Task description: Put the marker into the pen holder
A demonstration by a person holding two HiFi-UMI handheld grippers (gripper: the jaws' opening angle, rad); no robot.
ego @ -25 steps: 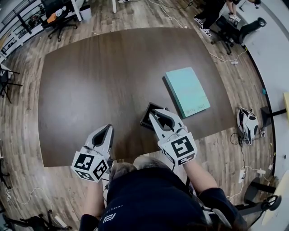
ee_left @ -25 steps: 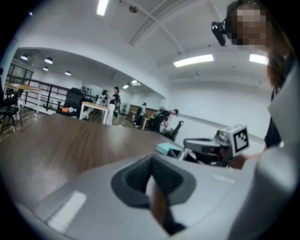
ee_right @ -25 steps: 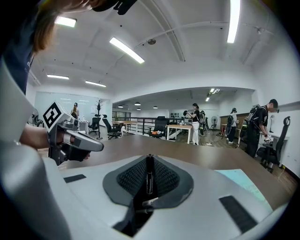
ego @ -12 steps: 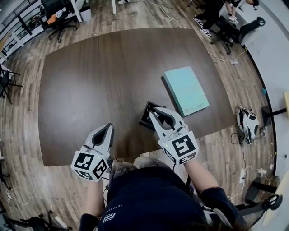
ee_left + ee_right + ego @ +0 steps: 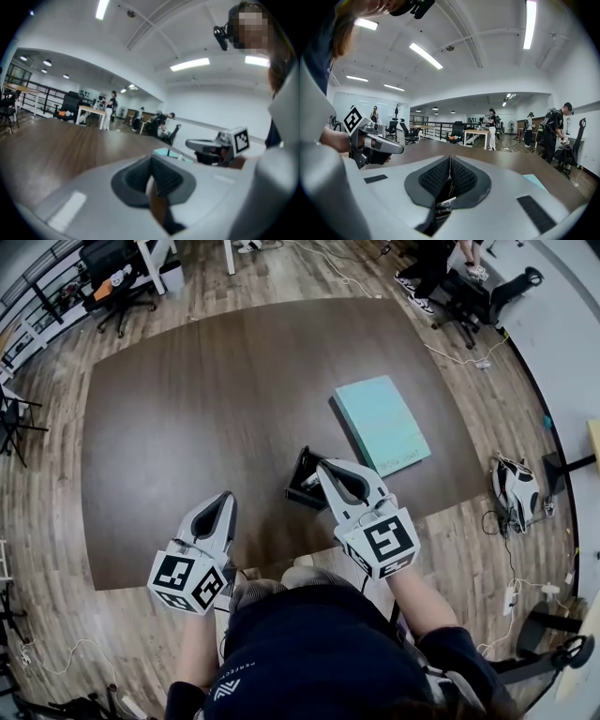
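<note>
Two tongs, both closed. Right tongs (image 5: 325, 468) clamped on marker (image 5: 443, 203), tips over holder (image 5: 302, 476) near worktop (image 5: 187, 409) 5 o'clock edge. Left tongs (image 5: 223, 500) empty, at 7 o'clock. Likely risks: tilted release, marker hits holder rim, rolls off near edge; nudge tips holder. Book (image 5: 380, 423) close at holder's 2 o'clock.

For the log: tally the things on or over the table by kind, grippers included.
Grippers: 2 (left gripper, right gripper)
Book: 1
Pen holder: 1
Marker, pale end showing in the holder: 1
Total: 5
</note>
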